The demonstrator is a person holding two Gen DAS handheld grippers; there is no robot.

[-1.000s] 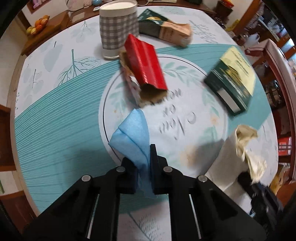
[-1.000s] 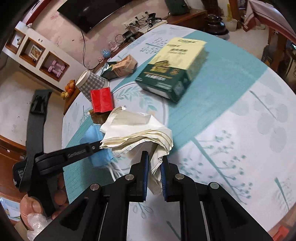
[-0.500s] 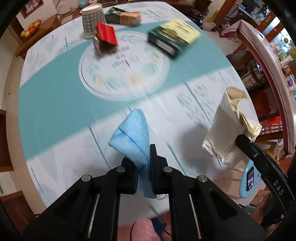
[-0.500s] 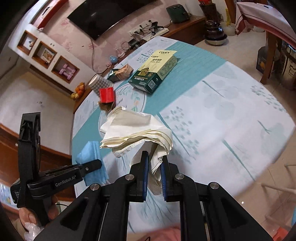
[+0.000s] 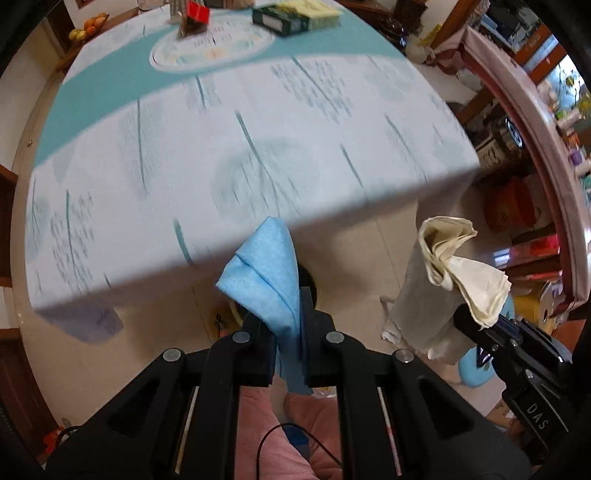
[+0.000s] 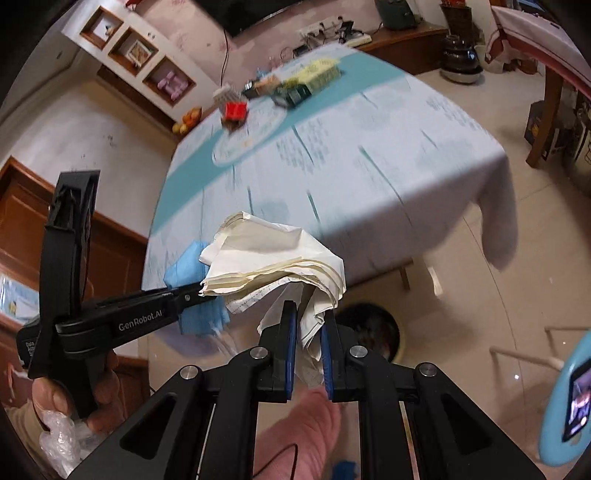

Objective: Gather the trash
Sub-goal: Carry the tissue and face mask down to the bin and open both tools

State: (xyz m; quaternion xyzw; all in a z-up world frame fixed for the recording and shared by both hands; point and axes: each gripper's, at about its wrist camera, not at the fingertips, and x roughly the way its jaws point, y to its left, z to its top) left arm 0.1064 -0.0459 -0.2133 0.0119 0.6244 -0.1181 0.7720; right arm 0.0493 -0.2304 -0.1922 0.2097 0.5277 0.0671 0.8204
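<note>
Left wrist view: I am pinching a folded blue cloth in my left tongs, their tips pressed together on its lower end, the rest standing up loose past the tips.
Right wrist view: I am clamping a bunch of cream paper napkins in my right tongs, shut tight on the crumpled tail while the folded stack fans out above.
Where the trash is: both pieces are hanging in the air just off the near edge of the surface, over the tiled floor.
How the cloth is handling: I am judging it light, soft and limp; it is flopping, so a grip low on the bunched fold is suiting it.
How the napkins are handling: light, thin, easily torn, and in loose layers that could be slipping free; I am holding the gathered tail, which seems the best spot.
Bin: a dark round bin is standing on the floor just beyond my right tongs, near the hanging tablecloth edge.
Edges: the draped corner of the tablecloth is hanging close by and could be catching the loose trash.
Open room: the floor around the bin is looking mostly bare; a pale stool leg is standing off to the right, and my two tongs are working close side by side.
Left behind: a red box and a green box are sitting far across the surface.
</note>
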